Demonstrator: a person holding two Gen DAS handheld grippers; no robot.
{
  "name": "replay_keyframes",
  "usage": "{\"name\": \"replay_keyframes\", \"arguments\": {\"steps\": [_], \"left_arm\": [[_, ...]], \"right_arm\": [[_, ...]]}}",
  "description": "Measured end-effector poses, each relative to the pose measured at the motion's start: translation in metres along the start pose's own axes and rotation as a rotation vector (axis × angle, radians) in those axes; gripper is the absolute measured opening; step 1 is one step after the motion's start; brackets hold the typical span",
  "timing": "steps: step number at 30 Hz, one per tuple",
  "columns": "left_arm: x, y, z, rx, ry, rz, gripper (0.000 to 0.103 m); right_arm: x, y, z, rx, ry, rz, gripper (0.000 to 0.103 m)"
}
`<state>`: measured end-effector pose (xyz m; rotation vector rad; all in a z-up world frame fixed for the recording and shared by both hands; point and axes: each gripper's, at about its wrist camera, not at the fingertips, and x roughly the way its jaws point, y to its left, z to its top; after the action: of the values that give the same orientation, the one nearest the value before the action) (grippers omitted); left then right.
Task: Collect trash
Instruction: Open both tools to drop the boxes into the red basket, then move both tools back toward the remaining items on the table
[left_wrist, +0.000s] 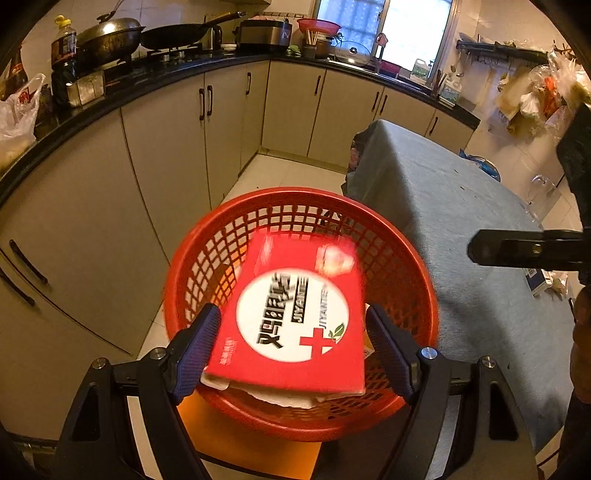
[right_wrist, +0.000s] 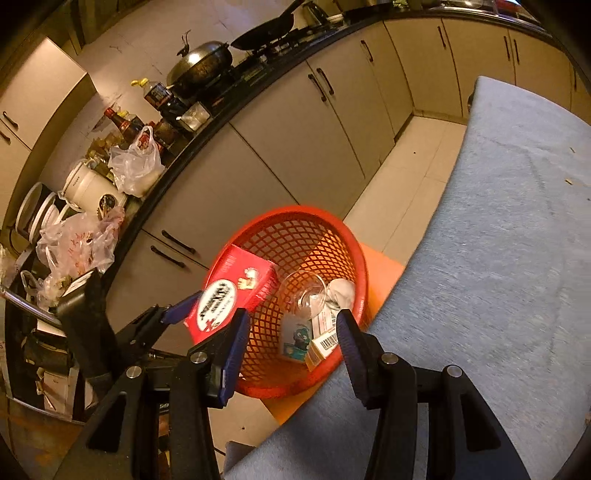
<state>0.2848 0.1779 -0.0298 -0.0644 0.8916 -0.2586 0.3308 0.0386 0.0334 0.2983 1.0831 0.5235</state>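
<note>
the red box (left_wrist: 291, 317) is smeared with motion blur in the left wrist view, small print unreadable, and it hides most of the red basket (left_wrist: 402, 258) floor. whether the left gripper (left_wrist: 295, 343) pads actually touch the box can't be told. in the right wrist view the basket's near rim sits behind the right gripper (right_wrist: 293, 332); the labels on the small cartons (right_wrist: 321, 345) are too small to read.

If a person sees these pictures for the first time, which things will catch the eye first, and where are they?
The red box with a white oval label stands out first, between the open fingers of the left gripper, above the red mesh basket. The basket stands on the floor beside the grey-blue covered table. Inside it lie a clear cup and small cartons; the right gripper hovers open above.
</note>
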Motion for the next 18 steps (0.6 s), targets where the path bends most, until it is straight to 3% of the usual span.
{"name": "replay_keyframes", "arguments": {"steps": [10,18], "left_arm": [[-0.008,-0.011,0.002,-0.012,-0.009,-0.007,0.083],[-0.033,-0.051,0.001,0.035,-0.061,-0.041,0.083]], "right_arm": [[-0.037,-0.018,-0.016,0.035,-0.054,0.023,0.053],[-0.076,-0.045,-0.044,0.076,-0.112,-0.005,0.053]]}}
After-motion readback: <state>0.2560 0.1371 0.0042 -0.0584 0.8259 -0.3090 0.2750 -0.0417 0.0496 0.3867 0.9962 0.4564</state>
